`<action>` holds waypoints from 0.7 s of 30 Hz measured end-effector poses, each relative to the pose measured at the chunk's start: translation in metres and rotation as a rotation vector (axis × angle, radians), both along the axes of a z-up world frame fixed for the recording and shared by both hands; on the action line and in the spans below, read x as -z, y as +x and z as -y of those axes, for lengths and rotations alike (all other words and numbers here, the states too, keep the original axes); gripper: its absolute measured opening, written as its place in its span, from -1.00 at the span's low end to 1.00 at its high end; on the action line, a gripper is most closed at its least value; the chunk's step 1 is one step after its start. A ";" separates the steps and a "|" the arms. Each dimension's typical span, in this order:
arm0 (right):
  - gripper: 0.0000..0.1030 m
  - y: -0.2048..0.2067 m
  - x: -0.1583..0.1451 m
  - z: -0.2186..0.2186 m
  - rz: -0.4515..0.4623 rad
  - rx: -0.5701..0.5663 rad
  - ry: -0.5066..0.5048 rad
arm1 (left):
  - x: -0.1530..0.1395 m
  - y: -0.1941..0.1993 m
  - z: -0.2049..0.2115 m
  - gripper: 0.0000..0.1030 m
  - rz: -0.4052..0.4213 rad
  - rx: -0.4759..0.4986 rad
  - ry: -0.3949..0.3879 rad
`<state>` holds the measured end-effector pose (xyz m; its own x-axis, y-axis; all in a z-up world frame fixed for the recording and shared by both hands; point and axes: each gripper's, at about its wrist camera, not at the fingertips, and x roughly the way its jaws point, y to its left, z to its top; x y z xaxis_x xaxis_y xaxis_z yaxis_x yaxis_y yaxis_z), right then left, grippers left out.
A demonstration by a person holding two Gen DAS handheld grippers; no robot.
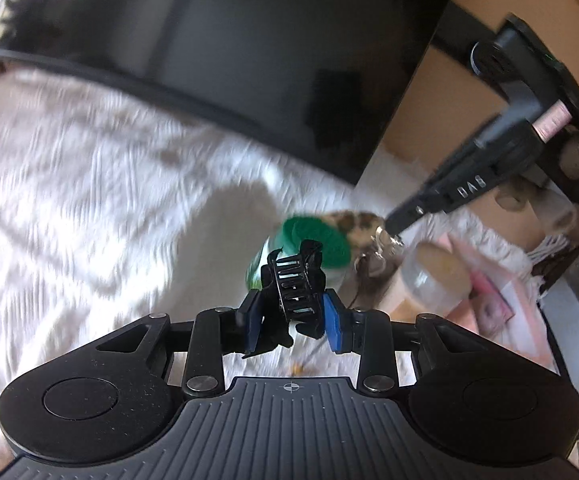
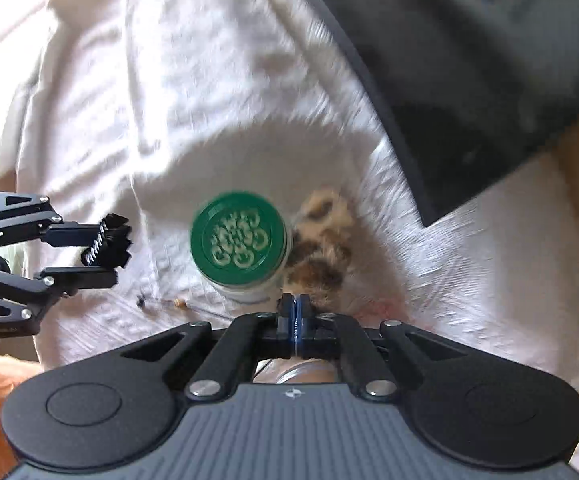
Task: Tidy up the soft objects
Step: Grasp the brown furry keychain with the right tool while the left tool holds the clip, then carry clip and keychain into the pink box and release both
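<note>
Black hair claw (image 1: 298, 289) sits clamped in the left gripper (image 1: 291, 322), carried above the white cloth (image 1: 69, 184), while the right gripper (image 2: 296, 312), jaws together on nothing visible, points at the leopard-print scrunchie (image 2: 321, 240) at three o'clock of the green-lidded jar (image 2: 238, 236), likely the next pickup, needing reopened jaws.

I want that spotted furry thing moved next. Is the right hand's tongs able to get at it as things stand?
Probably yes. The right tongs sit shut just short of the spotted furry thing, nothing lying between them. The green-lidded jar stands beside it, so they would have to open first without knocking it.
</note>
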<state>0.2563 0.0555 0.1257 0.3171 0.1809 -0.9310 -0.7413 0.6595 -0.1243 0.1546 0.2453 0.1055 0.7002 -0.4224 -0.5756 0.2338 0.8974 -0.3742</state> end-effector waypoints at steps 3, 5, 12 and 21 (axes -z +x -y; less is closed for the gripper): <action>-0.98 -0.016 -0.024 0.013 0.043 0.071 0.073 | -0.014 0.004 0.000 -0.30 0.003 -0.012 0.023; -0.98 -0.024 -0.040 0.021 0.071 0.119 0.131 | -0.020 0.007 0.002 -0.30 -0.001 -0.013 0.037; -0.98 -0.052 -0.088 0.042 0.175 0.203 0.285 | -0.045 0.013 0.007 -0.30 0.021 -0.009 0.057; -0.98 -0.103 -0.138 0.076 0.330 0.274 0.430 | -0.082 0.033 0.039 -0.30 0.036 0.102 0.078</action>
